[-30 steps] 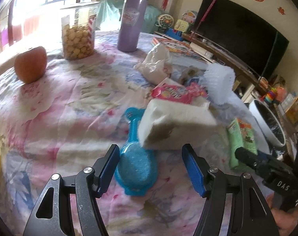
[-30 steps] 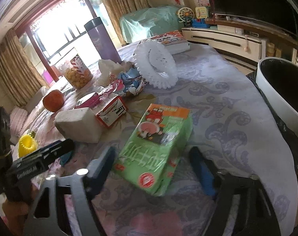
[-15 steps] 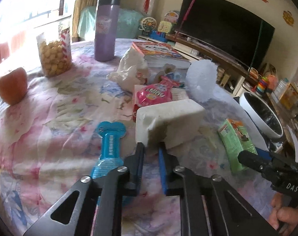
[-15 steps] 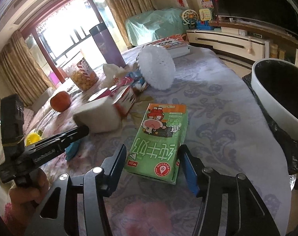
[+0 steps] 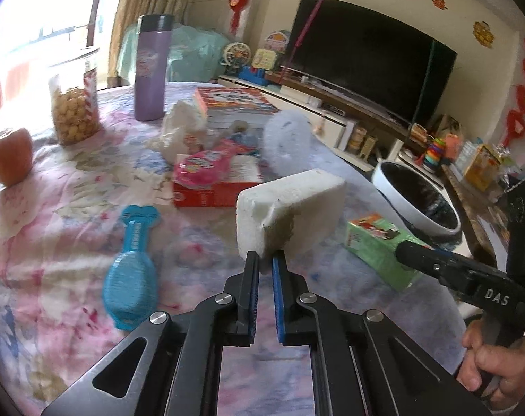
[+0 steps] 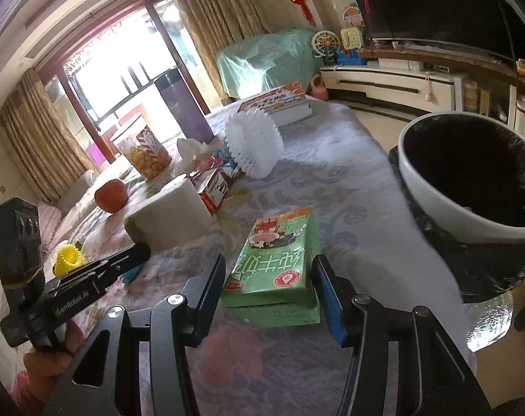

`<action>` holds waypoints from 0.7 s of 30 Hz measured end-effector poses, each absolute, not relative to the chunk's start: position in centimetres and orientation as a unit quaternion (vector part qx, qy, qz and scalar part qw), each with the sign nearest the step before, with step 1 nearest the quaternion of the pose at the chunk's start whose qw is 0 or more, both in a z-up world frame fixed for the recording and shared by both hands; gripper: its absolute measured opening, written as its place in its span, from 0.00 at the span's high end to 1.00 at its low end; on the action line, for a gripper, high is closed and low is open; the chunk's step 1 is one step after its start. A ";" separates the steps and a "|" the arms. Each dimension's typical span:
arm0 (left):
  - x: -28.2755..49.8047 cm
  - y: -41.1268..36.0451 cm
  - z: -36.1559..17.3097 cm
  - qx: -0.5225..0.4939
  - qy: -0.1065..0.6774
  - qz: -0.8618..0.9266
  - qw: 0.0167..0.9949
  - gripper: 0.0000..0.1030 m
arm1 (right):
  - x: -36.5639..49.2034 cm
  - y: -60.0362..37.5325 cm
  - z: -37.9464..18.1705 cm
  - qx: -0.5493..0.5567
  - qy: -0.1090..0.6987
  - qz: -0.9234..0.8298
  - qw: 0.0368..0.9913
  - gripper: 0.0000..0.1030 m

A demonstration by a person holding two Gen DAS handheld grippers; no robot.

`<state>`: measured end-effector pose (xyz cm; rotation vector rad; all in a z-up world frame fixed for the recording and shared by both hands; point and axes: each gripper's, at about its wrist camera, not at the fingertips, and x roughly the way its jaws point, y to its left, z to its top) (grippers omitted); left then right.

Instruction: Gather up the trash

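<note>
Trash is being gathered two-handed: the left gripper (image 5: 265, 264) is pinching the foam block's (image 5: 290, 208) near corner, while the right gripper's (image 6: 267, 286) jaws are closing around the green milk carton (image 6: 276, 260), its long axis pointing away, bin (image 6: 470, 176) lying right.

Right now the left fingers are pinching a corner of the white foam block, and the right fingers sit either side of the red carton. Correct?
One slip: the carton between the right gripper fingers is green, as the right wrist view shows; the red box lies further back. The left gripper does pinch a corner of the white foam block.
</note>
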<state>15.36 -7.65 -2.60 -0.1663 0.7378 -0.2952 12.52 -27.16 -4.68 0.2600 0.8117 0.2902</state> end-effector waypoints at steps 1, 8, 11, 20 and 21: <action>15.3 -7.9 -2.7 -0.079 0.360 -0.146 0.918 0.95 | 12.5 -27.2 -4.8 0.124 0.394 0.138 0.900 0.49; 15.0 -8.2 -3.2 -0.074 0.369 -0.139 0.916 0.94 | 13.1 -27.1 -6.2 0.107 0.426 0.127 0.890 0.43; 15.1 -7.9 -3.4 -0.082 0.374 -0.137 0.913 0.94 | 13.7 -26.5 -6.6 0.092 0.437 0.128 0.886 0.33; 15.2 -8.4 -3.2 -0.085 0.371 -0.147 0.913 0.94 | 13.6 -27.2 -6.7 0.078 0.432 0.125 0.890 0.51; 15.3 -8.7 -3.1 -0.085 0.370 -0.150 0.913 0.95 | 13.3 -27.7 -6.3 0.083 0.426 0.125 0.892 0.51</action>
